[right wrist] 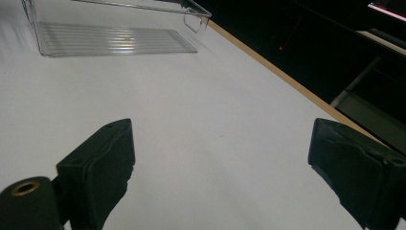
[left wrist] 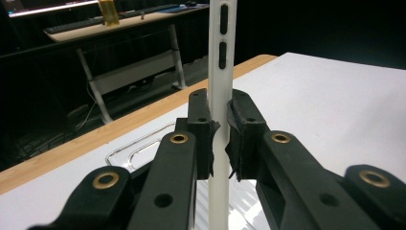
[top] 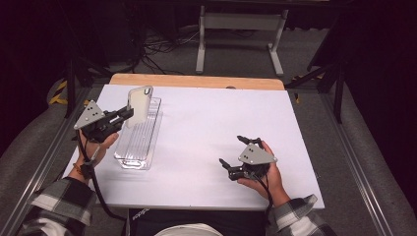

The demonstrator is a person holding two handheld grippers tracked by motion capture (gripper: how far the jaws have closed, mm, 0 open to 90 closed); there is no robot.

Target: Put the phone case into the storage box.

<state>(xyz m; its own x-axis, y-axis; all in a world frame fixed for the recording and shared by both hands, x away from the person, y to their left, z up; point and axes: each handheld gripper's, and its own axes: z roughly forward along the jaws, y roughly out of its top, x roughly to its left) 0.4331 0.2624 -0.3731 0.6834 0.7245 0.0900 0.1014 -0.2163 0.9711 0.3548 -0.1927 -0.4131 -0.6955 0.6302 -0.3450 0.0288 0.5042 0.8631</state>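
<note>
Up top, unlabelled phone case [top: 139, 104] in left tool [top: 125, 116]

Phone case [top: 140, 104] above tray [top: 129, 160] at table's [top: 206, 128] left; right claw [top: 240, 150] opposite.

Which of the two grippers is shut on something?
The left gripper: its jaws clamp the white phone case above the clear tray. The right gripper is open, holding nothing.
</note>
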